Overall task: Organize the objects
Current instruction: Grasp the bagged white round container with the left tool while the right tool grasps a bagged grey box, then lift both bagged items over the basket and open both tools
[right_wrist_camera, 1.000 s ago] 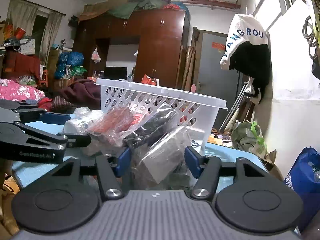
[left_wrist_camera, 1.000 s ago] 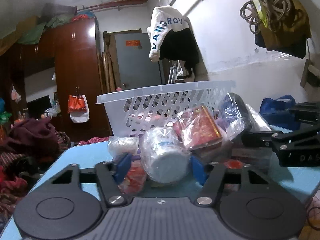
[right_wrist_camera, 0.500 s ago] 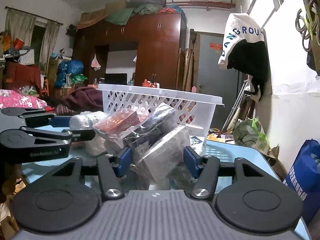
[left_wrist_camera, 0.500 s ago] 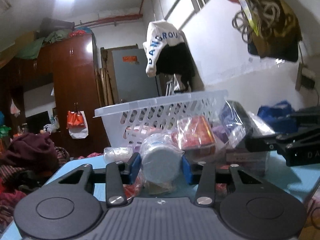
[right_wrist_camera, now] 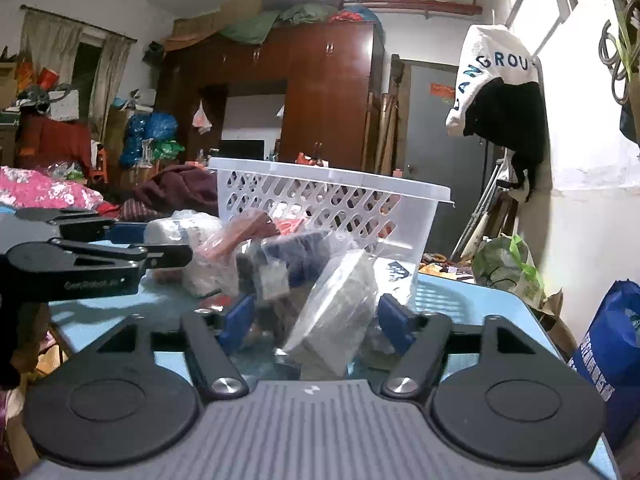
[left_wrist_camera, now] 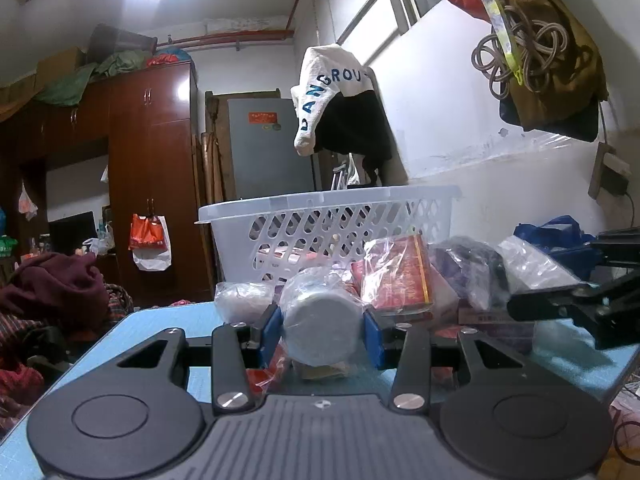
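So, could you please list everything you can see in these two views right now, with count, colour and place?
basket: one, white, perforated, behind the pile on the table
table: one, light blue, under everything
wrapped tub: one, white in clear plastic, between the left gripper's pads
red packet: one, red, bagged, right of the tub
grey bagged block: one, grey in clear plastic, tilted between the right gripper's jaws
dark bagged item: one, dark blue, behind the grey block
wardrobe: one, red-brown, back wall
hanging garment: one, white over black, on the right wall
left gripper: shut on the tub
right gripper: jaws just opened wider, not pressing
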A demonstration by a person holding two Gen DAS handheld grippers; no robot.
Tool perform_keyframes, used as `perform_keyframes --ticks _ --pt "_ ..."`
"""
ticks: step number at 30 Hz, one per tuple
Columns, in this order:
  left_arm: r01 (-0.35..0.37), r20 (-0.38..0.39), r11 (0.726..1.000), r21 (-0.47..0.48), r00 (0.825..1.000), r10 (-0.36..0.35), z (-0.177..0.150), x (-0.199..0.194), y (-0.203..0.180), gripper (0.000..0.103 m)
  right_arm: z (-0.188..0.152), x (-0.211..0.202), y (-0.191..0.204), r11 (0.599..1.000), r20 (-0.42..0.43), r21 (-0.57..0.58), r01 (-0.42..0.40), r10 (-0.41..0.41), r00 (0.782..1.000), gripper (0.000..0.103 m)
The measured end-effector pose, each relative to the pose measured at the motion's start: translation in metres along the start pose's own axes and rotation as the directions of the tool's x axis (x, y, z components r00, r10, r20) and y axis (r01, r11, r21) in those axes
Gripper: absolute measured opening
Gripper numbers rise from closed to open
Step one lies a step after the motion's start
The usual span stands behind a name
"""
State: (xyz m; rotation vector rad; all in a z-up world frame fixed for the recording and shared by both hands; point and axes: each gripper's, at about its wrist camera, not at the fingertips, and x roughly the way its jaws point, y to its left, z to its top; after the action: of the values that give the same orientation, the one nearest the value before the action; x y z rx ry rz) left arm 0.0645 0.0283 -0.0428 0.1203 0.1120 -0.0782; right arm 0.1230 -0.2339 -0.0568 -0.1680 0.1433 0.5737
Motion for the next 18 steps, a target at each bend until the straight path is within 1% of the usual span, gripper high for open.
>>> perform_keyframes --ticks 3,5,7,11,14,18 --pt "0.001 0.002 1.000 -0.002 1.000 -0.001 -0.001 -0.001 0.000 0.047 -0.003 -0.007 -0.003 1.000 -0.009 0.013 -0.021 0.021 1.000 0.073" --pt "0.000 0.001 1.000 -0.002 1.000 0.000 -0.001 -0.001 0.000 0.048 -0.006 -0.008 -0.006 0.999 -0.032 0.011 -0.032 0.032 0.999 0.062" --pt "0.000 0.002 1.000 -0.001 1.000 0.000 0.000 -0.001 0.000 0.048 -0.008 -0.007 -0.008 0.999 -0.049 0.012 -0.032 0.033 0.998 0.045" --pt "0.003 0.013 1.000 0.001 1.000 -0.003 -0.002 -0.003 0.002 0.047 -0.008 -0.015 -0.012 1.000 -0.034 0.024 -0.017 0.018 0.999 0.041" --pt "0.005 0.048 1.000 0.000 0.999 -0.005 -0.003 -0.010 0.003 0.047 -0.003 -0.026 -0.015 0.999 -0.002 0.038 -0.007 0.007 1.000 0.039" --pt "0.001 0.084 1.000 -0.012 0.996 0.000 0.001 -0.016 0.006 0.047 0.006 -0.030 -0.022 0.998 0.032 0.062 -0.007 0.005 0.999 0.038"
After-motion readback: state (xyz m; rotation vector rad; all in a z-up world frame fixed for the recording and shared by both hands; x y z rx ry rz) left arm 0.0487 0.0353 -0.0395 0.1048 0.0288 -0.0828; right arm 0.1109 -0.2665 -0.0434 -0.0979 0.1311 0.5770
